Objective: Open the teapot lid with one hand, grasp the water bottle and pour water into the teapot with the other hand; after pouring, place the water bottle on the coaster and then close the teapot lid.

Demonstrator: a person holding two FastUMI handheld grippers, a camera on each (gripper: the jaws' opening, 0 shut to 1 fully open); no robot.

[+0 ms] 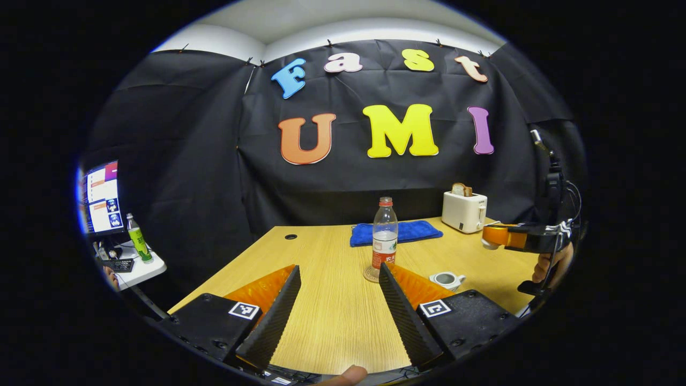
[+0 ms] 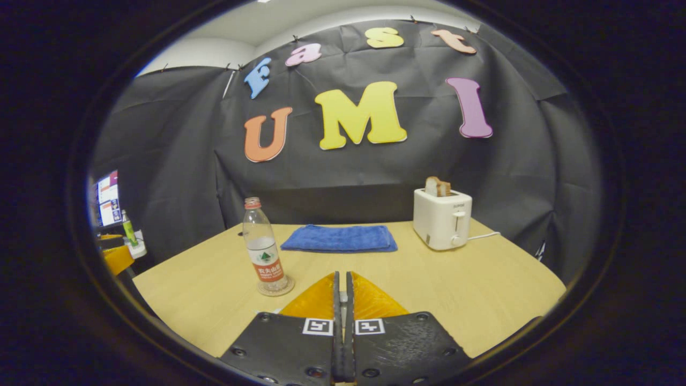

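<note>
The clear water bottle point(image 1: 385, 233) with a red cap stands upright on a round coaster point(image 1: 371, 274), partly filled. My left gripper point(image 1: 338, 267) is open, its fingers wide apart just short of the bottle and touching nothing. A small white teapot point(image 1: 446, 279) sits to the right of it with its mouth uncovered. Held by a hand at the right, my right gripper point(image 1: 490, 236) hovers above the table with a small white lid point(image 1: 484, 244) at its tip. In the right gripper view the right gripper point(image 2: 343, 274) has its fingers pressed together, and the bottle point(image 2: 262, 246) and coaster point(image 2: 276, 289) stand to its left.
A folded blue towel point(image 1: 396, 233) lies behind the bottle on the wooden table point(image 1: 332, 316). A white toaster point(image 1: 464, 210) holding toast stands at the back right, its cord trailing. A side desk at far left carries a monitor point(image 1: 102, 198) and a green bottle point(image 1: 138, 238).
</note>
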